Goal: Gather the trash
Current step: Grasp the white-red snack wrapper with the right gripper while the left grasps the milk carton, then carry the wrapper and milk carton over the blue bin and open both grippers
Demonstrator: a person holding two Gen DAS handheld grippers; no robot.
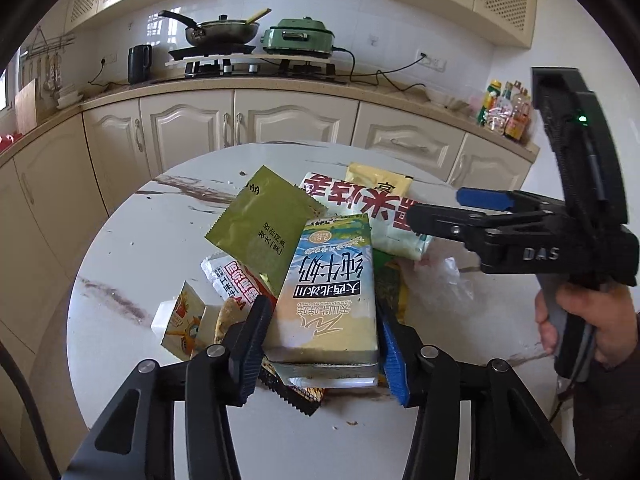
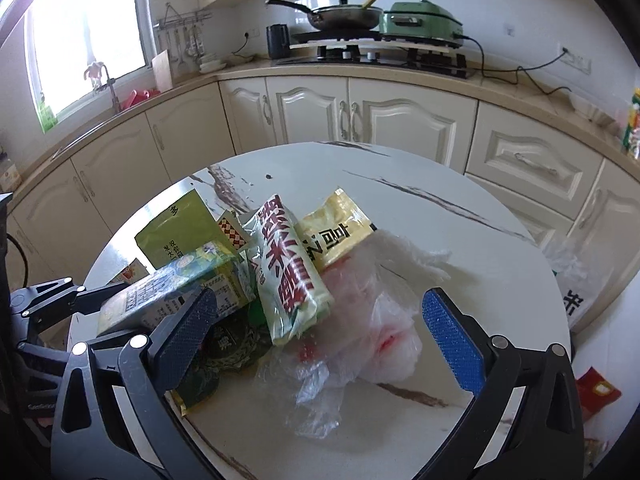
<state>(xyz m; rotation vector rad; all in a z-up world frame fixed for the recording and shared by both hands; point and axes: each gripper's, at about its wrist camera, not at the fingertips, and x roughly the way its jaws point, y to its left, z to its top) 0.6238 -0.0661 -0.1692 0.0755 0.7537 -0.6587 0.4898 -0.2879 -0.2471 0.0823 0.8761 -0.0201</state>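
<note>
Milk carton (image 1: pixel 332 288) sitting between our left gripper (image 1: pixel 320 348) fingers, seemingly clenched; right gripper (image 2: pixel 320 328) gaping over plastic bag (image 2: pixel 360 320). Squeezing could topple the pile.

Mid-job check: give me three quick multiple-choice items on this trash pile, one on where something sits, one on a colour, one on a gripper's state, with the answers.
1. Where is the milk carton?
A. between the left gripper's fingers
B. on the stove
C. on the floor

2. What colour is the large print on the long snack bag?
A. blue
B. red
C. black

3. How do the right gripper's jaws stand?
A. shut on a bottle
B. clamped on the carton
C. open over the clear plastic bag

Answers: 1 A, the left gripper brackets the carton on both sides. 2 B, the characters are red. 3 C, the pads stand wide apart, pressing nothing.
</note>
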